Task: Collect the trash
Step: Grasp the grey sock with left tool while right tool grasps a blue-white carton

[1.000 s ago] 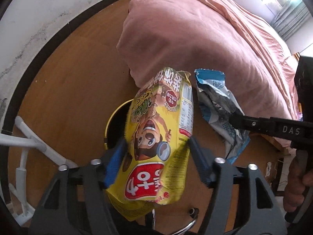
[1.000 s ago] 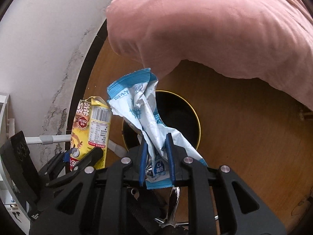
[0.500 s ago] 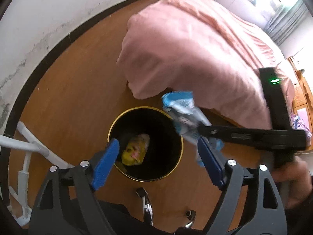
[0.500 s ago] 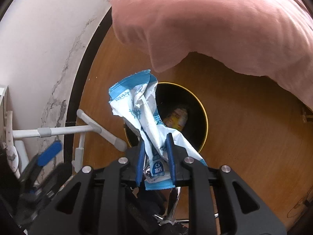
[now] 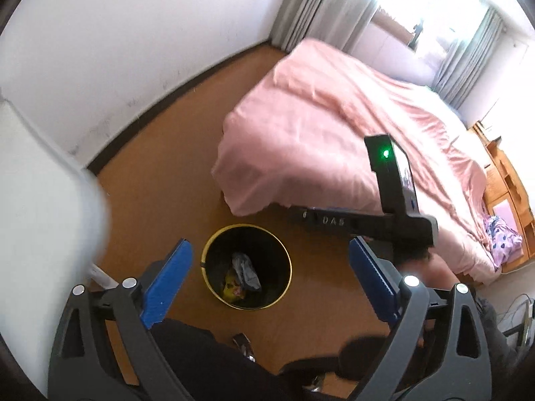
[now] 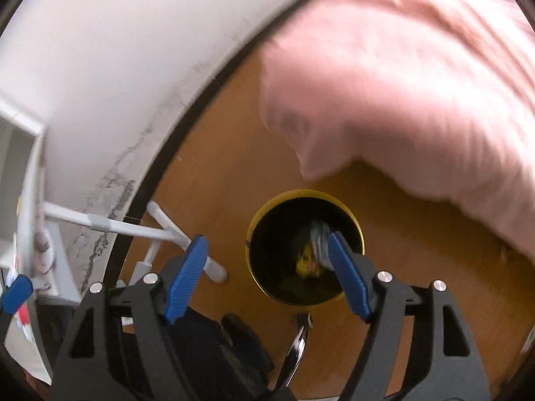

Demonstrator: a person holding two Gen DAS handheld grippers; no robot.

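Note:
A black bin with a yellow rim [image 5: 217, 297] [image 6: 357, 224] stands on the wooden floor below both grippers. Inside it lie the yellow snack bag [image 5: 230, 285] [image 6: 305, 262] and the blue-white wrapper [image 5: 246, 269] [image 6: 319, 239]. My left gripper [image 5: 267, 279] is open and empty, high above the bin. My right gripper [image 6: 267, 274] is open and empty, just above the bin; it also shows in the left wrist view [image 5: 367, 224] as a black body at the right.
A bed with a pink cover [image 5: 351, 133] [image 6: 418, 83] hangs over the floor right of the bin. A white rack with tubes [image 6: 110, 227] stands at the left by the white wall [image 5: 117, 33]. Wooden furniture [image 5: 508, 183] is at the far right.
The right gripper opened and the blue-white wrapper dropped into the bin onto the yellow bag. The left gripper, open since half a second ago, rose higher.

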